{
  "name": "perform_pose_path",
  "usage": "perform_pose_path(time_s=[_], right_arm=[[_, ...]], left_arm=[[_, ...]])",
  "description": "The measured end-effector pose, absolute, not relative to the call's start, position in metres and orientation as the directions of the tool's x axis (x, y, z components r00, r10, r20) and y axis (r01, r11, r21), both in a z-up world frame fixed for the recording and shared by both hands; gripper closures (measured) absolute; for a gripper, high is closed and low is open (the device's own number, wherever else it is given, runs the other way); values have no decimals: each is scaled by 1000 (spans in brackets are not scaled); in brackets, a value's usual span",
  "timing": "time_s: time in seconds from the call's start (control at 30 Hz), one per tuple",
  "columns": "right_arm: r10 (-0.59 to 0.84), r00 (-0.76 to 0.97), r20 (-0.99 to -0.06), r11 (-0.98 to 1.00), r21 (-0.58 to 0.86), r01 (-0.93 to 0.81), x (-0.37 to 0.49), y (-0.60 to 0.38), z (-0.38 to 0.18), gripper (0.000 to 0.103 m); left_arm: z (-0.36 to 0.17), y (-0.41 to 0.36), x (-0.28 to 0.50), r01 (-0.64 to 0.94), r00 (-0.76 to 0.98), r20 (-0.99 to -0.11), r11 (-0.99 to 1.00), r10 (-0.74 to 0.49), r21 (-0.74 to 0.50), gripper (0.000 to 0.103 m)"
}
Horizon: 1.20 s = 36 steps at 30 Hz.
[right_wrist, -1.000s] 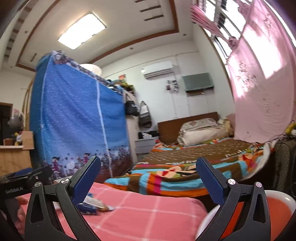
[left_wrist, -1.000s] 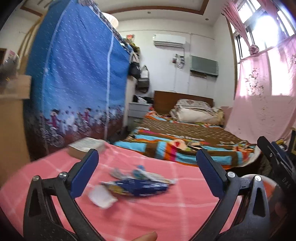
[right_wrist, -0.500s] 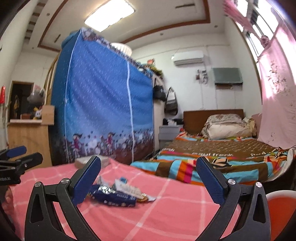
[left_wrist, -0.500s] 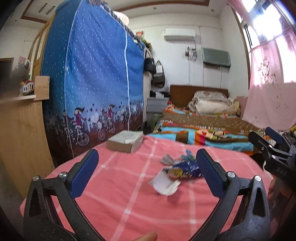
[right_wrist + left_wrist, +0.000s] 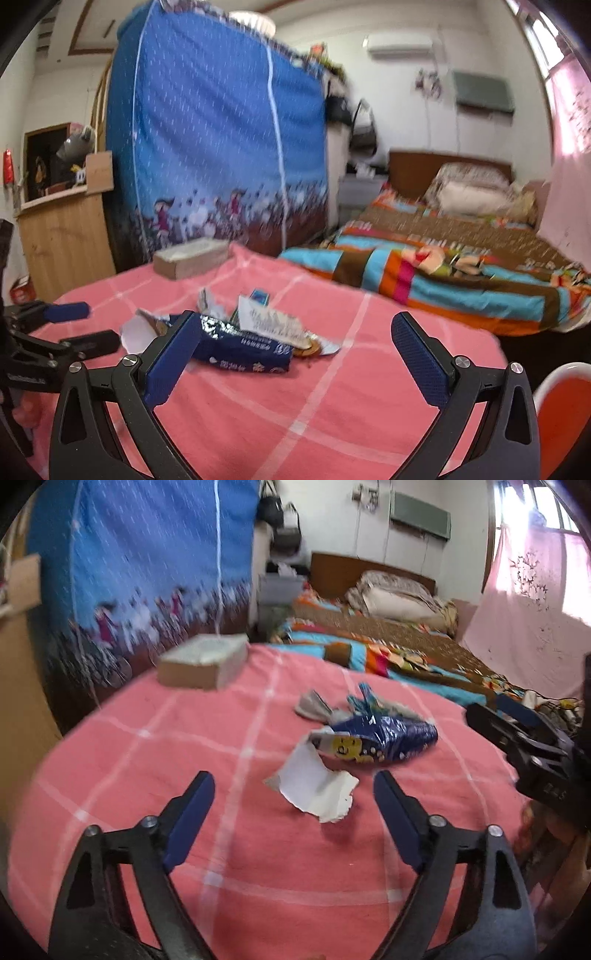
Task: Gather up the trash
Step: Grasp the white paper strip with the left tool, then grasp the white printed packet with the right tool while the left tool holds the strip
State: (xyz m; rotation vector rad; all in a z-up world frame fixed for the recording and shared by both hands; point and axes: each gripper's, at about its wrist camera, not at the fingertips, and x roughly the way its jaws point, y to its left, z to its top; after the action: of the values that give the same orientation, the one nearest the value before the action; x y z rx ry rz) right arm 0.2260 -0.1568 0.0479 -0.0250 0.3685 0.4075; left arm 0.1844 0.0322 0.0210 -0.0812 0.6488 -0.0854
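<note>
None of the trash collected yet; all pieces lie on the pink surface (image 5: 229,853).
Left gripper (image 5: 293,801), fingers spread but closing, empty, nears the torn paper (image 5: 314,794); right gripper (image 5: 291,341), fingers spread, empty, faces the blue wrapper (image 5: 240,349).

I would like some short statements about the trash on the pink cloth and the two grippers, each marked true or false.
1. The torn white paper lies on the pink checked cloth ahead of the left gripper. True.
2. The left gripper already pinches the white paper. False: its jaws are closing, but nothing is between them yet.
3. The blue snack wrapper lies beyond the white paper in the left wrist view. True.
4. The right gripper holds the blue wrapper. False: it is open and empty.
5. The book rests on top of the wrappers. False: it lies apart, near the cloth's far edge.
</note>
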Motion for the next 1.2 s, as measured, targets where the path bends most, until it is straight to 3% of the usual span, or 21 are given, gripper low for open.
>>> perform_pose_path(time_s=[0.17, 0.37, 0.5, 0.63, 0.83, 1.03, 1.07, 1.1, 1.13, 1.2], right_arm=[[427, 786, -447, 899, 117, -421, 260, -149, 45, 0], [458, 681, -571, 875, 156, -458, 293, -128, 33, 1], [472, 634, -613, 864, 178, -471, 301, -123, 24, 19], [505, 618, -602, 850, 223, -477, 301, -128, 23, 31], [560, 582, -590, 823, 310, -476, 305, -136, 20, 54], [561, 593, -578, 824, 321, -467, 302, -136, 21, 69], [560, 593, -578, 825, 319, -468, 302, -136, 20, 72], [558, 594, -579, 826, 317, -466, 302, -135, 20, 74], [558, 597, -577, 826, 316, -466, 302, -135, 20, 81], [559, 601, -572, 826, 314, -469, 301, -136, 21, 84]], left_arm=[[16, 30, 197, 95, 744, -649, 986, -162, -136, 22], [7, 24, 210, 109, 680, -711, 984, -177, -140, 47], [8, 21, 208, 121, 684, -706, 983, -183, -138, 60], [9, 21, 206, 122, 688, -702, 982, -186, -141, 67], [11, 24, 202, 118, 704, -683, 980, -198, -162, 72], [13, 28, 196, 103, 724, -661, 978, -197, -179, 75], [13, 28, 195, 100, 730, -655, 979, -194, -179, 80], [14, 29, 194, 95, 733, -653, 979, -192, -181, 90], [13, 31, 195, 88, 734, -652, 979, -188, -184, 94], [13, 33, 195, 80, 735, -651, 978, -189, -193, 94]])
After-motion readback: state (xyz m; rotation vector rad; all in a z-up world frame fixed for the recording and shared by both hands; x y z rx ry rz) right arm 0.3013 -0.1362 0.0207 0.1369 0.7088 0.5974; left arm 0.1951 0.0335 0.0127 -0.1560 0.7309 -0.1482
